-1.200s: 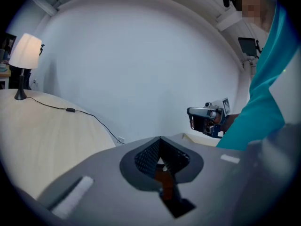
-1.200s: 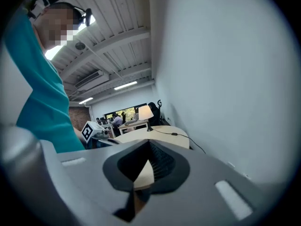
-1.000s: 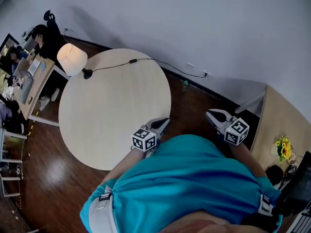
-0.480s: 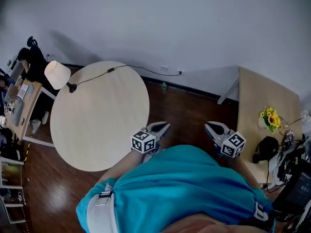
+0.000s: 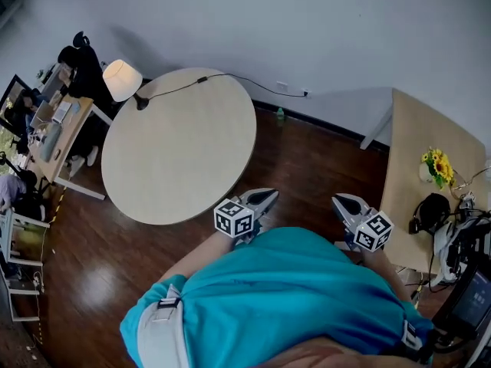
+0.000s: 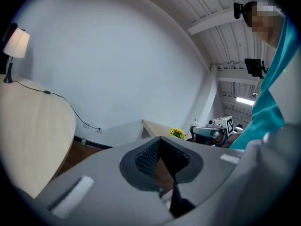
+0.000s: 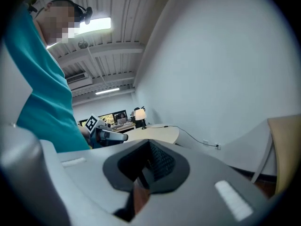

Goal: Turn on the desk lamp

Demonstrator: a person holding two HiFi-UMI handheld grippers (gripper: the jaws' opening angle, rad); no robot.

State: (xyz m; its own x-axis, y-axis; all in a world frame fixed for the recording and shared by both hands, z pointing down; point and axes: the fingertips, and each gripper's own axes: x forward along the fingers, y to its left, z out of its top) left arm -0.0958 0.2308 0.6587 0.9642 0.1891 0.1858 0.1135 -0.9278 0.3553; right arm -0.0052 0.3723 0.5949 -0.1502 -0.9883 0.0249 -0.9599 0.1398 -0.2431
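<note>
Lamp (image 5: 123, 80) stands at the table's (image 5: 184, 167) far rim, upper left of frame, well apart from the person. Left gripper (image 5: 265, 198) and right gripper (image 5: 341, 202) hang at lower centre, both closed and empty. The approach looks barely begun; next comes walking round to reach the lamp.

One round table (image 5: 180, 156), one desk lamp (image 5: 123, 80) with one cord (image 5: 203, 79), one rectangular table (image 5: 414, 152) bearing one bunch of yellow flowers (image 5: 437, 163), one small bottle (image 5: 280, 114) on the floor and two grippers, the left gripper (image 5: 265, 198) and the right gripper (image 5: 343, 202), are counted.
</note>
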